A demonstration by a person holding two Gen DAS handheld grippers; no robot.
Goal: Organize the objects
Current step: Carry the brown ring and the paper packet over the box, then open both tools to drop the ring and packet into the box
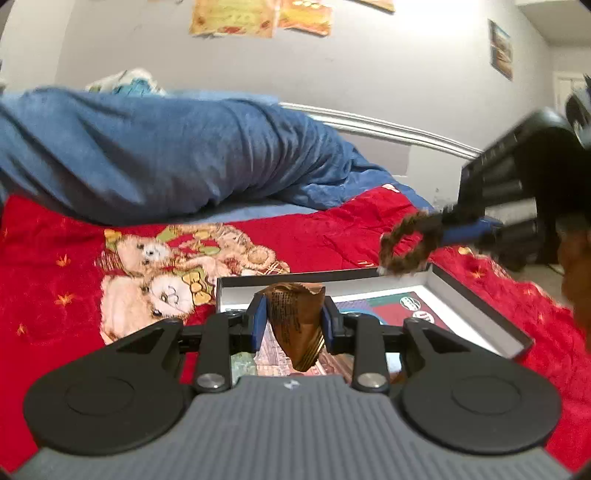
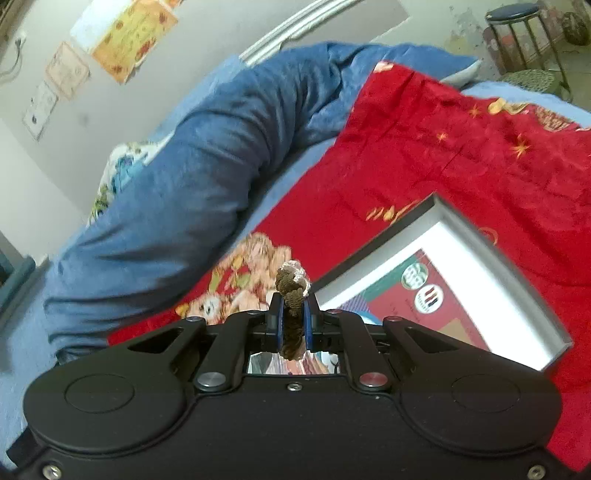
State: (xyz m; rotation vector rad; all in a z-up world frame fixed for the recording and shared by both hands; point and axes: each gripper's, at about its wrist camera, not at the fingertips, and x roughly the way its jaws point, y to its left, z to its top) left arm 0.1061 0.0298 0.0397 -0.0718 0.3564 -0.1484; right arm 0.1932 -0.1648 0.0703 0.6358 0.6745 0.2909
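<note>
My left gripper is shut on a crumpled brown foil wrapper with printed text, held above the near end of an open shallow box. The box has grey walls and a colourful printed sheet inside; it lies on a red bedspread. My right gripper is shut on a brown braided ring, a hair-tie-like loop. In the left wrist view that ring hangs from the right gripper just above the box's far right corner. The right wrist view has the box to the right of the fingers.
A red bedspread with teddy bear print covers the bed. A rolled blue blanket lies along the far side, with a pillow behind it. A stool stands past the bed. A hand shows at the right edge.
</note>
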